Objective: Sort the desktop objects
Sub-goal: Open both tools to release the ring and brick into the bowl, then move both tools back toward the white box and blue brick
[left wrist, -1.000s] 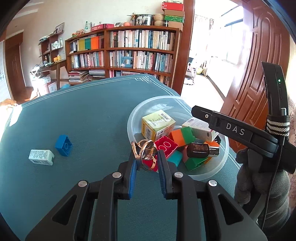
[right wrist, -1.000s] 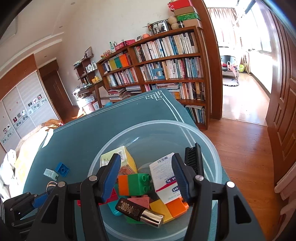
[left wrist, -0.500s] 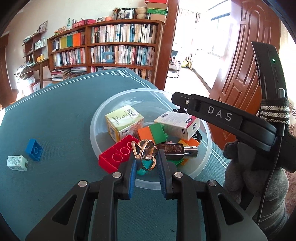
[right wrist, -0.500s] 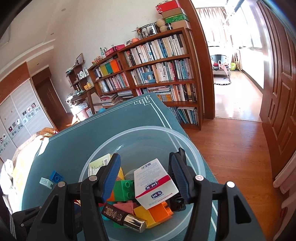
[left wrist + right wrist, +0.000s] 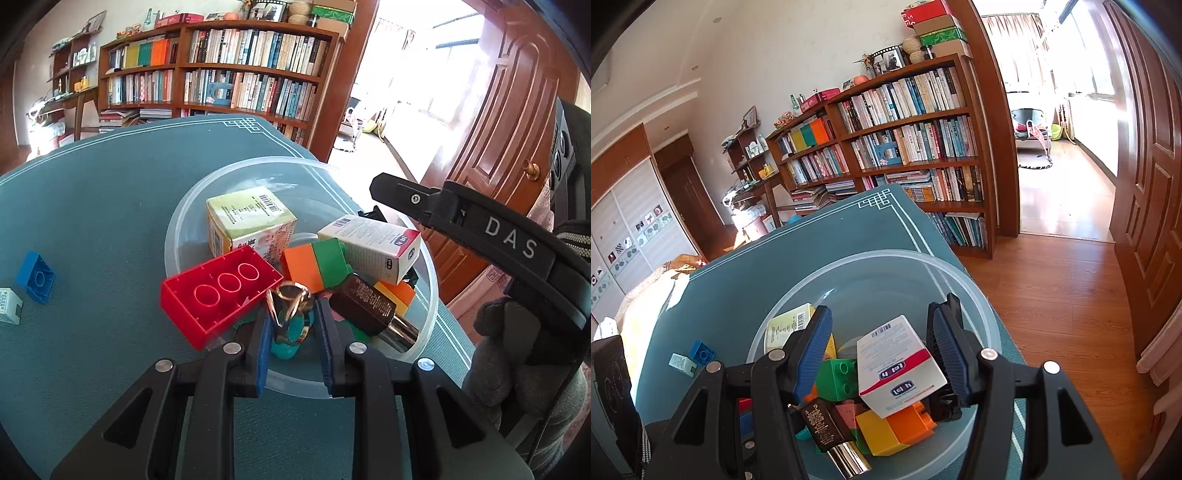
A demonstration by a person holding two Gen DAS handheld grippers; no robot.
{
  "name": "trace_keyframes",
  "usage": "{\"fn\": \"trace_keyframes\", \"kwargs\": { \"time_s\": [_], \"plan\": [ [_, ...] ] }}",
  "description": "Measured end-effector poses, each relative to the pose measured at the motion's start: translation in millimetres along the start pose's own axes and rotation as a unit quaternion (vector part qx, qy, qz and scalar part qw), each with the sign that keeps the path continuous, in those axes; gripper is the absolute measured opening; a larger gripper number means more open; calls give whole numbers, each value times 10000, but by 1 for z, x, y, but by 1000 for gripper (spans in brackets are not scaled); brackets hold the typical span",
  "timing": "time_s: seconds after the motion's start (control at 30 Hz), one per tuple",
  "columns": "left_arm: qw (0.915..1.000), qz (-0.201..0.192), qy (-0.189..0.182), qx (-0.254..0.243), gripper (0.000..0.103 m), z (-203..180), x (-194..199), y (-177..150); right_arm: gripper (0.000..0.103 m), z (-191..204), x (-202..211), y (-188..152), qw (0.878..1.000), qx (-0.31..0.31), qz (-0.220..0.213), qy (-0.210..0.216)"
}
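Carrying the key ring (image 5: 290, 308) over the clear bowl (image 5: 236, 171), my left gripper (image 5: 291, 325) has come down above the near rim and its jaws are just opening, so it should drop among the blocks; my right gripper (image 5: 882, 347) waits half-wide, empty

Bookshelf (image 5: 886, 147), wood door (image 5: 506, 122), floor (image 5: 1052, 295)

Small white box (image 5: 9, 306) cut by the left edge, its print too small to read
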State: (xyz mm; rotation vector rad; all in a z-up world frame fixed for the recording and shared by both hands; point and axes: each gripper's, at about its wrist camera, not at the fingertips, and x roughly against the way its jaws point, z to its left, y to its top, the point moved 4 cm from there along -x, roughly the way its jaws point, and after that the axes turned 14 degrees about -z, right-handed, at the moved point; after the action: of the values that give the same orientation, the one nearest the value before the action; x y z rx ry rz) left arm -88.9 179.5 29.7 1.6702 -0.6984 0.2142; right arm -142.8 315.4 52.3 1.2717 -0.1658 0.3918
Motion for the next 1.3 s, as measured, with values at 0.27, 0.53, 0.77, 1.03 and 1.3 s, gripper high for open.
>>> {"fn": "trace_keyframes", "kwargs": {
  "time_s": [0.27, 0.53, 0.77, 1.03, 1.3],
  "plan": [
    [9995, -297, -71, 114, 55, 2, 16, 9, 66, 3, -1, -4, 10000, -3, 38, 50],
    [9991, -378, 8, 209, 55, 12, 28, 14, 66, 9, -2, -7, 9999, 46, 65, 93],
    [9980, -512, 212, 316, 55, 29, 35, 18, 67, 12, 0, -8, 9999, 86, 58, 121],
    [9972, -561, 366, 338, 55, 39, 19, 24, 67, 13, -1, -8, 9998, 109, 71, 152],
    [9979, -632, 70, 151, 56, 20, 10, 33, 67, 6, -2, -9, 10000, 20, 64, 59]
  ]
}}
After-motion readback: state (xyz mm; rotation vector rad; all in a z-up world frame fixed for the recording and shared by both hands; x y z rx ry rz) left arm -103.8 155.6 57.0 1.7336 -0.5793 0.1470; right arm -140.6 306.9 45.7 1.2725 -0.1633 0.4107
